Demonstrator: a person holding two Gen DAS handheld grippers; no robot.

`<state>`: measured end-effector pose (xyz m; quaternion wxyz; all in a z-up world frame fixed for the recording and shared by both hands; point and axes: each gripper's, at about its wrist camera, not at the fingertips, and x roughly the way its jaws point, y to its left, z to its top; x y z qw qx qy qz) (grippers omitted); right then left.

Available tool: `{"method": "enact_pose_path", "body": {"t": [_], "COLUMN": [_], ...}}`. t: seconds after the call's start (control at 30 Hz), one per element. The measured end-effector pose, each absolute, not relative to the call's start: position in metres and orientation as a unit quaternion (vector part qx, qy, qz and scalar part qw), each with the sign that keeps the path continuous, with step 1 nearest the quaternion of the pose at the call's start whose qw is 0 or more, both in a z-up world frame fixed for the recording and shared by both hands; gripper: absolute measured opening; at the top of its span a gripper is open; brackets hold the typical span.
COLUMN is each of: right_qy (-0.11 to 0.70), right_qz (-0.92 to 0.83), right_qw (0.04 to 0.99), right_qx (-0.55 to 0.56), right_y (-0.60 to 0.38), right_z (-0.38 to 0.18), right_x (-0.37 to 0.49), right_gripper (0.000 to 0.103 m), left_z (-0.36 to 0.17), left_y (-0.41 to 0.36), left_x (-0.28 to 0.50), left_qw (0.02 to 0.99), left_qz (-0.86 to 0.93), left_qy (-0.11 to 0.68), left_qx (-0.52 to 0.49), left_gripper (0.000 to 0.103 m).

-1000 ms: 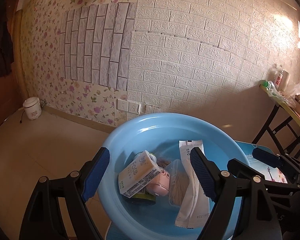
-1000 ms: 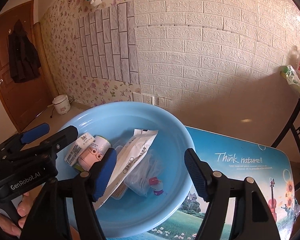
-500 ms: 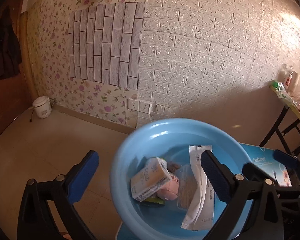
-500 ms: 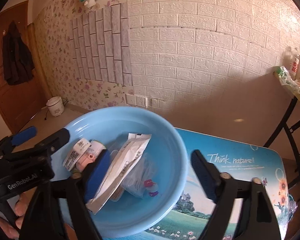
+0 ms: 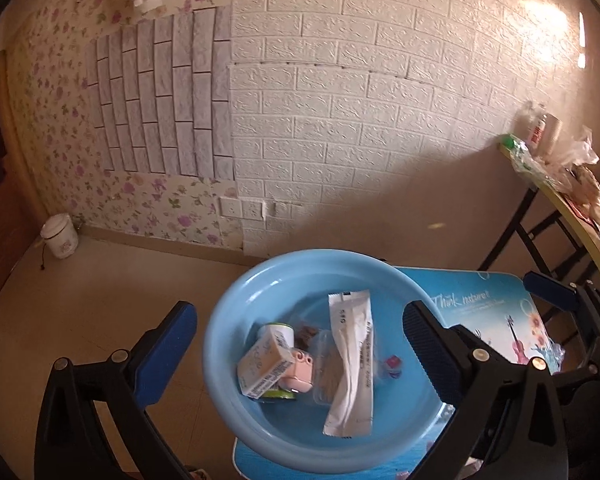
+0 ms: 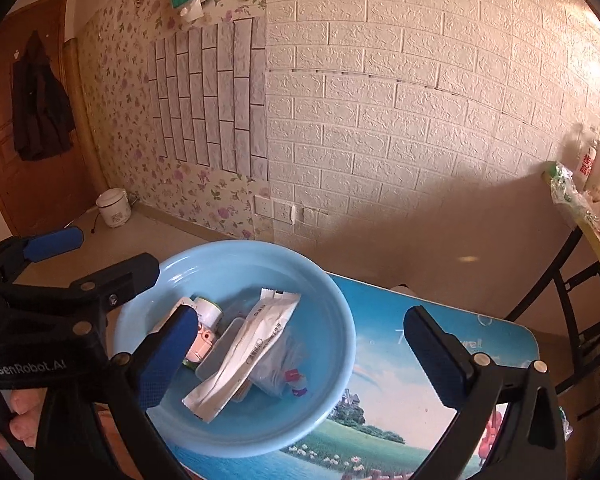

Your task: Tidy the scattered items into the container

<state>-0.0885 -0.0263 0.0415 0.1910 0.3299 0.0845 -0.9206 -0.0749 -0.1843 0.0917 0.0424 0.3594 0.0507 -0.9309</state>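
Observation:
A light blue basin stands on a small table with a blue landscape print. In it lie a long white packet, a cream carton, a pink toy, a clear plastic box and a small clear bag with coloured bits. My left gripper is open and empty, raised above the basin. My right gripper is open and empty, above the basin's right side. The left gripper also shows in the right wrist view.
A white brick and floral wall runs behind. A small white rice cooker sits on the floor at the left. A cluttered side table with black legs stands at the right. A wooden door with a dark coat is far left.
Both grippers have drawn back and up from the basin, which now looks smaller. Both sets of jaws have opened wider. The items in the basin have not moved.

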Motion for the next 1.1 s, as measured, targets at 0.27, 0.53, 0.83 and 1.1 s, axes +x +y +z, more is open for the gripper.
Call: {"method": "enact_pose_path", "body": {"t": [0.27,0.53,0.83,1.1], "right_qy": [0.078,0.067,0.050,0.039], "right_qz": [-0.927,-0.929,-0.928,-0.933], "right_qw": [0.153,0.136,0.117,0.065], "right_qx": [0.332,0.338,0.349,0.352], "right_y": [0.006,0.041,0.084,0.142], "right_z": [0.061,0.072,0.076,0.077], "right_x": [-0.078,-0.065,-0.057,-0.053], "right_gripper": [0.103,0.103,0.103,0.103], "left_z": [0.109,0.122,0.128,0.122], "left_y": [-0.165,-0.134,-0.093,-0.038], "left_x": [-0.072,-0.072,-0.076,-0.081], "left_qw": [0.036,0.014,-0.011,-0.032], "left_qz": [-0.931,-0.930,-0.928,-0.930], "left_qy": [0.039,0.027,0.018,0.004], "left_qx": [0.360,0.366,0.372,0.366], "left_gripper": [0.103,0.103,0.103,0.103]}}
